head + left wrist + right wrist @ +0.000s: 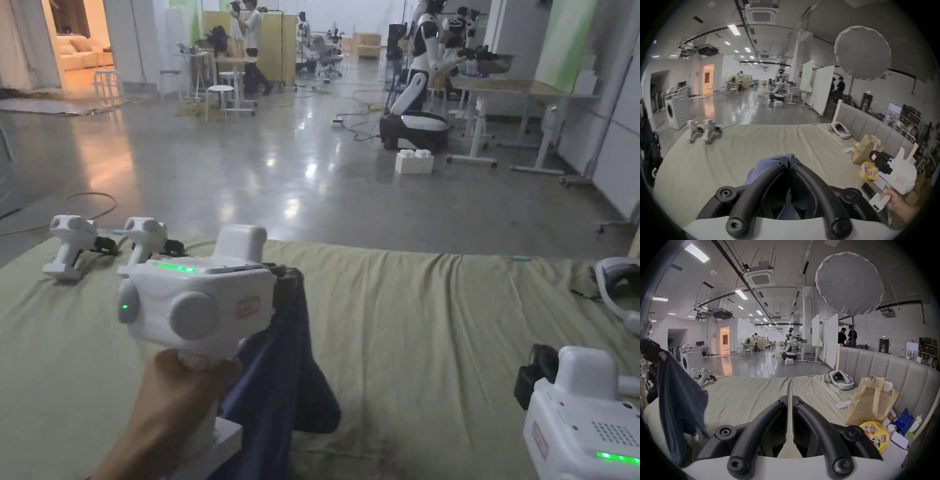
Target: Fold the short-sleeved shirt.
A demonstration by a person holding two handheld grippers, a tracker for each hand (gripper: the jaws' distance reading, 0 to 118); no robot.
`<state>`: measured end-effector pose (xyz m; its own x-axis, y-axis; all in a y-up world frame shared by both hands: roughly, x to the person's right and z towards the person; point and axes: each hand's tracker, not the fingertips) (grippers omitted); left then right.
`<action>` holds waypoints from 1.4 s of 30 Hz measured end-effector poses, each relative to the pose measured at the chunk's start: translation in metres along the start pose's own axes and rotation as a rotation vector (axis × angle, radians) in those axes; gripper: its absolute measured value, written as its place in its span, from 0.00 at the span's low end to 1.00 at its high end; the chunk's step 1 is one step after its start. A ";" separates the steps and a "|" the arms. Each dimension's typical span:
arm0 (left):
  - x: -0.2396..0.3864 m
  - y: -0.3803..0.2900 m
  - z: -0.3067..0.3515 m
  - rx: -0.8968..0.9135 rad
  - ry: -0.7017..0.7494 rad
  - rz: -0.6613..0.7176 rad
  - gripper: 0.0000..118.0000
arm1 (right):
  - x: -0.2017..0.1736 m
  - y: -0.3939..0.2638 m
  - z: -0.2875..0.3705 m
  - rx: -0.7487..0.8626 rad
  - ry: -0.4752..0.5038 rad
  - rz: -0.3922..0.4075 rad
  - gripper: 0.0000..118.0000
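Shirt (281,375) above green-sheeted bed (437,325)

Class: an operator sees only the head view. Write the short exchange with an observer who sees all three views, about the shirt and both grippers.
Operator: Is the left gripper really pinching the shirt?
Observer: Yes. The left gripper view shows both fingers closed on a bunch of blue cloth.
Operator: And the right gripper?
Observer: The right gripper view shows its fingers nearly together, with nothing between them.
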<state>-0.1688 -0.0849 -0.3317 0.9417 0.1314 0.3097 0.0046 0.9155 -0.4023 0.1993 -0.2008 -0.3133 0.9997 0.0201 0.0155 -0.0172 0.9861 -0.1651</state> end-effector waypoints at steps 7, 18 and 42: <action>0.098 -0.024 -0.086 -0.127 -0.198 -0.013 0.04 | 0.044 -0.013 0.011 -0.027 -0.096 -0.024 0.06; 0.157 -0.133 -0.149 -0.337 -0.285 0.020 0.07 | 0.073 -0.036 0.019 -0.093 -0.150 -0.045 0.06; -0.007 -0.125 0.000 0.120 0.346 0.065 0.10 | -0.031 -0.002 0.033 0.048 0.053 0.093 0.06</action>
<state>-0.1757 -0.2004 -0.2835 0.9968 0.0735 -0.0311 -0.0794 0.9501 -0.3016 0.1676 -0.1982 -0.2810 0.9932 0.1047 -0.0500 -0.1099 0.9872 -0.1155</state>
